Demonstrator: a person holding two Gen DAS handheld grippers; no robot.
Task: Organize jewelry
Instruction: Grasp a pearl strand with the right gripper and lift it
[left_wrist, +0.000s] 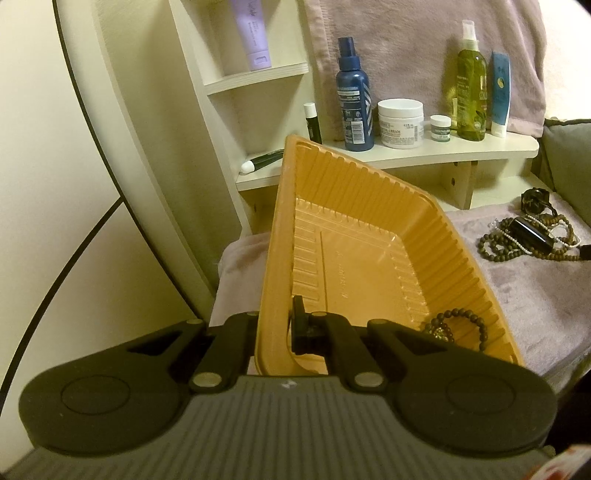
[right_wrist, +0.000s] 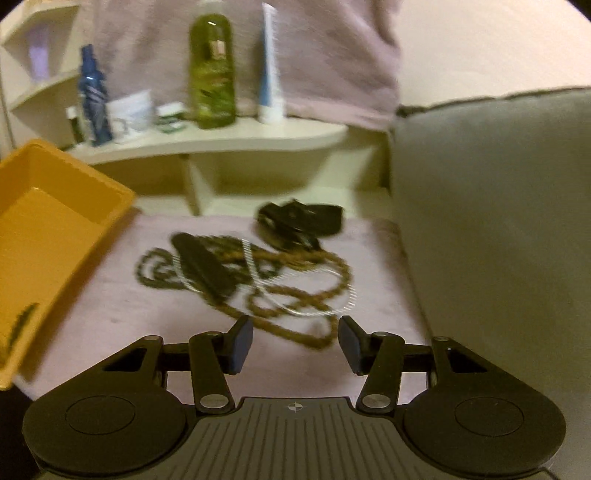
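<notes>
My left fingers (left_wrist: 275, 332) are clamped shut on the near rim of the orange tray (left_wrist: 369, 258), one pad outside the wall and one inside, holding it tipped up. A dark bead bracelet (left_wrist: 454, 325) already lies in its low corner. The tray is thin ribbed plastic, so I judge it light and bendy; a rim pinch holds it but will not stop it flexing.

My right fingers (right_wrist: 295, 343) stand about half open with nothing between them, pointed down over the mauve cloth (right_wrist: 147, 332). Just ahead of them lies the tangle: a long brown bead strand (right_wrist: 295, 299) looped over itself, a fine pale chain (right_wrist: 255, 266) threaded through it, and a dark oblong piece (right_wrist: 207, 269) on top. A black watch-like item (right_wrist: 295, 218) sits beyond, towards the shelf (right_wrist: 221, 140) of bottles. The view is blurred, so I cannot tell how tightly the strands are knotted.

The beads should be light, limp and apt to slither, and lifting one loop will likely drag the chain along. I would pinch where several loops cross, nearest my fingers. The tray waits to the left, near the heap
</notes>
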